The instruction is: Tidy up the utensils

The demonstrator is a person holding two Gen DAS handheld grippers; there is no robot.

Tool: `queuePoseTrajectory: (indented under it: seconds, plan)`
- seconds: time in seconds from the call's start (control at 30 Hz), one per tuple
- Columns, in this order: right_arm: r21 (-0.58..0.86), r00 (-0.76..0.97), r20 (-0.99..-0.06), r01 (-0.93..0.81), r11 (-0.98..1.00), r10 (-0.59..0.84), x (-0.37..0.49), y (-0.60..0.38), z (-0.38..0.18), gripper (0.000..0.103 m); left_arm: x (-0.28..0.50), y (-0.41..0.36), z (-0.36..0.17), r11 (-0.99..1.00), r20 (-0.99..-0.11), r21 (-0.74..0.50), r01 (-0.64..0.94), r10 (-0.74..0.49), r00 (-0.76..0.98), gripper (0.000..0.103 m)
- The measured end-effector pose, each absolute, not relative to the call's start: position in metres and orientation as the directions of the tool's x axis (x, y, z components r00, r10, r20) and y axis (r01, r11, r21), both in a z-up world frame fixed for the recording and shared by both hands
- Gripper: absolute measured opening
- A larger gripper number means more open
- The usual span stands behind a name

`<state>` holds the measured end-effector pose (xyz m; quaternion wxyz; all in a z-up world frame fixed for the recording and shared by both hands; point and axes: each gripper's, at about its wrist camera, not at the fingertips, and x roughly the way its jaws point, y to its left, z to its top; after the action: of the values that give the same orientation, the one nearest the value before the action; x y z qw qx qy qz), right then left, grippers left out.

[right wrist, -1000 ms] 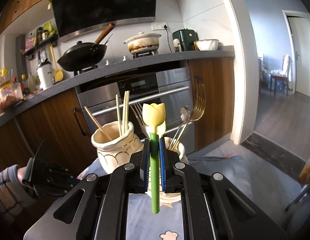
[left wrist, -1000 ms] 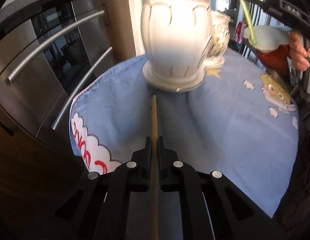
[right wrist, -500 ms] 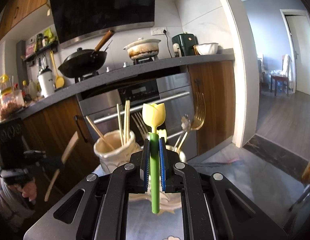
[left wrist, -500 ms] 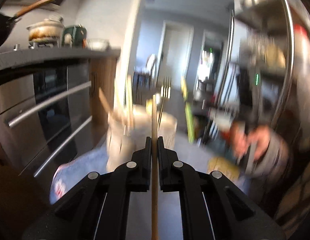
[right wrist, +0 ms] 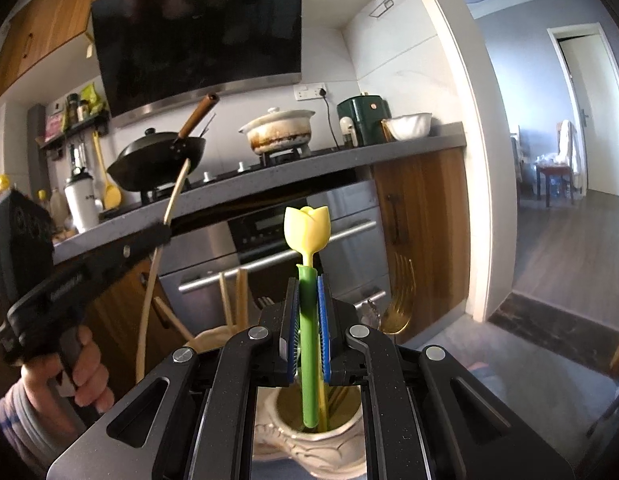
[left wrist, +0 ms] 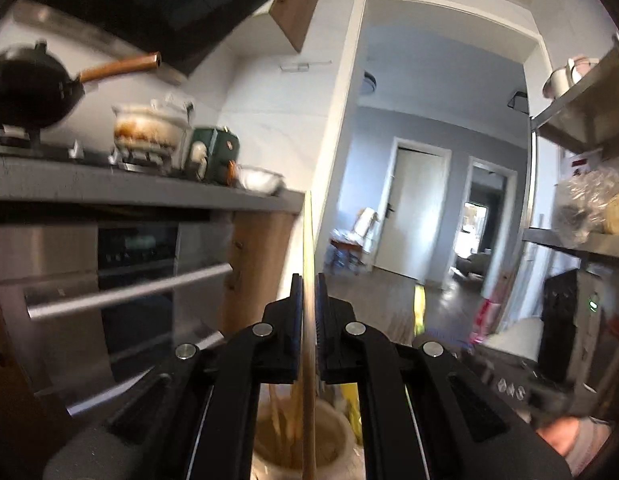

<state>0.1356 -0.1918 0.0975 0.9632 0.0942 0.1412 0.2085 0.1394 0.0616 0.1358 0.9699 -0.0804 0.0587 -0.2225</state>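
Note:
In the left wrist view my left gripper (left wrist: pixel 308 280) is shut on a thin wooden utensil (left wrist: pixel 308 240) that stands upright between its fingers. Under it sits a cream jar (left wrist: pixel 333 452) with wooden sticks inside. The right wrist view shows my right gripper (right wrist: pixel 307 284) shut on the green stem of a yellow tulip-headed utensil (right wrist: pixel 306 228). Its lower end hangs inside the mouth of a cream embossed jar (right wrist: pixel 285 456). At the left, my left gripper (right wrist: pixel 163 232) holds the wooden utensil (right wrist: pixel 149 292) above a second cream jar (right wrist: pixel 213 336) that holds chopsticks (right wrist: pixel 233 300).
A gold fork (right wrist: pixel 401 292) and other cutlery stand behind my right gripper. A steel oven (right wrist: pixel 341 236) with bar handles is beyond the jars, under a grey counter (right wrist: pixel 389 156) with a wok (right wrist: pixel 157 160) and a pot (right wrist: pixel 277 128). An open doorway (right wrist: pixel 581 120) is on the right.
My left gripper has risen from near the tablecloth to above the jars and tipped up to level, carrying the wooden utensil. My right gripper has shifted slightly with the tulip utensil, now over its jar.

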Motion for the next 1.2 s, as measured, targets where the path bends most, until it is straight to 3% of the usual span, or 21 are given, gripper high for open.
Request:
queuePoseTrajectory:
  seconds: [0.5,1.1,1.2]
  plan:
    - [0.258,0.870,-0.233,-0.375,0.890,0.434,0.150,-0.192,0.074,0.010,0.164,0.030,0.127,0.954,-0.030,-0.083,0.286,-0.290,0.957,0.006]
    - [0.210,0.832,-0.383,-0.345,0.915,0.402,0.143,-0.188,0.030,0.010,0.115,0.036,0.083,0.954,-0.171,0.033,0.299,-0.289,0.942,0.006]
    - [0.207,0.833,-0.382,-0.346,0.915,0.401,0.138,-0.189,0.031,0.021,0.108,0.041,0.081,0.952,-0.180,0.020,0.305,-0.297,0.938,0.006]
